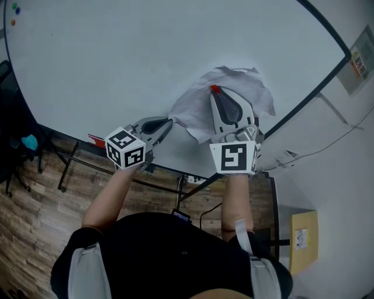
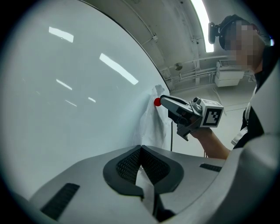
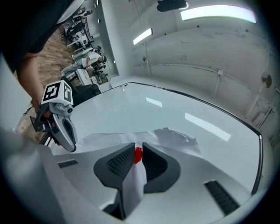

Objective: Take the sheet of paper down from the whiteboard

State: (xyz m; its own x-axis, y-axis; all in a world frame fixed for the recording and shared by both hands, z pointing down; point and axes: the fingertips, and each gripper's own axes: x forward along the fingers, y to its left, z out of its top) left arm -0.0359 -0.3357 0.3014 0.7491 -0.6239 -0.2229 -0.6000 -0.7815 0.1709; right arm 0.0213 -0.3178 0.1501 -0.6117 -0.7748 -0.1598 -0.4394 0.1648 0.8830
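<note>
A crumpled white sheet of paper (image 1: 251, 93) hangs on the whiteboard (image 1: 117, 58), held by a small red magnet (image 1: 214, 89). My right gripper (image 1: 215, 93) points at the board with its pads closed around that magnet (image 3: 138, 155), and a fold of the paper (image 3: 175, 138) runs down between the jaws. My left gripper (image 1: 170, 122) is at the sheet's lower left edge, shut on a strip of the paper (image 2: 146, 186). In the left gripper view the right gripper (image 2: 162, 99) and the magnet (image 2: 157, 102) show against the hanging sheet (image 2: 151, 127).
Small coloured magnets (image 1: 15, 10) sit at the board's far top left corner. The board's black frame (image 1: 315, 93) runs along its right side, with a white wall and a sign (image 1: 359, 58) beyond. Below are a wooden floor (image 1: 35, 198) and a cardboard box (image 1: 304, 236).
</note>
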